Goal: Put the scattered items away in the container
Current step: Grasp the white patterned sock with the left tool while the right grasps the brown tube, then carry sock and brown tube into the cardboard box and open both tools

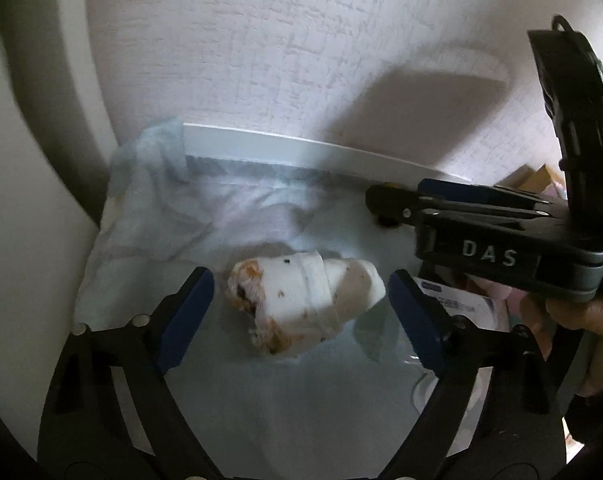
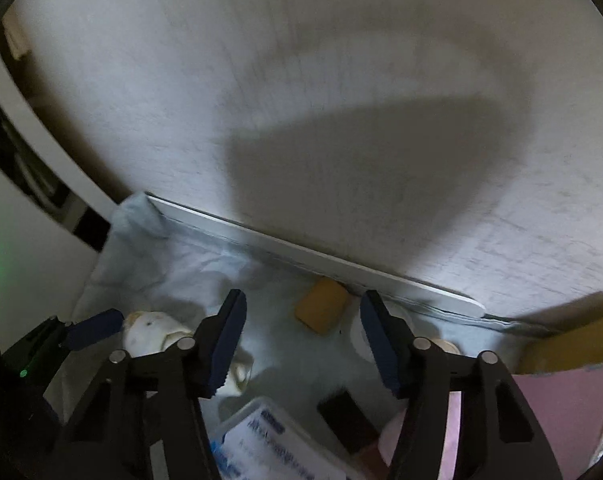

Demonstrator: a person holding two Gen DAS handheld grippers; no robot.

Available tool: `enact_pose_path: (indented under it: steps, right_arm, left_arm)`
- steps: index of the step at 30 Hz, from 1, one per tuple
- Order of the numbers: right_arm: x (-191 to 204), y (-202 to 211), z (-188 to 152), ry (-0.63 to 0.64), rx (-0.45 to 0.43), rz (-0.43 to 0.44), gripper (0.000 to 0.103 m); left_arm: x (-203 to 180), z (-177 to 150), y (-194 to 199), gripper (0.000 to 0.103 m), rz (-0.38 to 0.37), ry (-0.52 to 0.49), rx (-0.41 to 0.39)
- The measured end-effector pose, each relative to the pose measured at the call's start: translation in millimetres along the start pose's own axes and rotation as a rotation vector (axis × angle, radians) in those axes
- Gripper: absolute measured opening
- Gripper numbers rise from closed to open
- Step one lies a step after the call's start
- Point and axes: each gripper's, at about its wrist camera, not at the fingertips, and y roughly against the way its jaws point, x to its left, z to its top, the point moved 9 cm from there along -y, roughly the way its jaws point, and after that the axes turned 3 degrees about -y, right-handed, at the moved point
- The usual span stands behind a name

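Left gripper (image 1: 301, 300), jaws wide, empty, straddling stained white bundle (image 1: 301, 304): close squarely mid-body; right gripper (image 2: 301, 344) likewise open, empty.

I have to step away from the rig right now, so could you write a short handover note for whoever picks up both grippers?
Left gripper: open, empty, its fingers either side of the stained white plush toy on the pale blue cloth, not closed on it.
Right gripper: open, empty, raised over the cloth near the wall.
Loose on the cloth: tan block, dark block, and a clear labelled box at the near edge.
Done: nothing visibly gathered yet.
Left: close on the plush toy, put it away, then probably the blocks. The pink item on the right is unclear.
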Motion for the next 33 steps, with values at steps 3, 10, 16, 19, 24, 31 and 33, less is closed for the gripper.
enact_pose_path:
  steps: [3,10,16,19,24,31,33]
  right_arm:
    - [-2,-9,-1,-0.006,0.013,-0.018,0.053]
    - [-1,-23,-4,0.01,0.04,-0.032,0.033]
    - [-2,-24,-8,0.02,0.026,-0.038,0.022]
    - [1,-17,-6,0.029,0.009,-0.021,0.021]
    - [6,3,-2,0.059,-0.018,-0.003,0.021]
    - [12,43,2,0.058,-0.037,0.051,0.021]
    - [12,58,0,0.058,-0.036,0.073,0.021]
  left_arm:
    - [-3,-2,-9,0.072,-0.016,-0.002,0.022]
    - [-8,-6,-17,0.051,-0.041,-0.015,0.03]
    - [-13,-5,-13,0.036,-0.065,-0.013,0.021]
    - [-15,-2,-8,0.035,-0.063,-0.012,0.014]
    - [-19,3,11,0.035,-0.047,-0.002,-0.01]
    - [-37,23,60,0.035,-0.02,-0.026,-0.061]
    - [-42,28,74,0.035,-0.014,-0.042,-0.073]
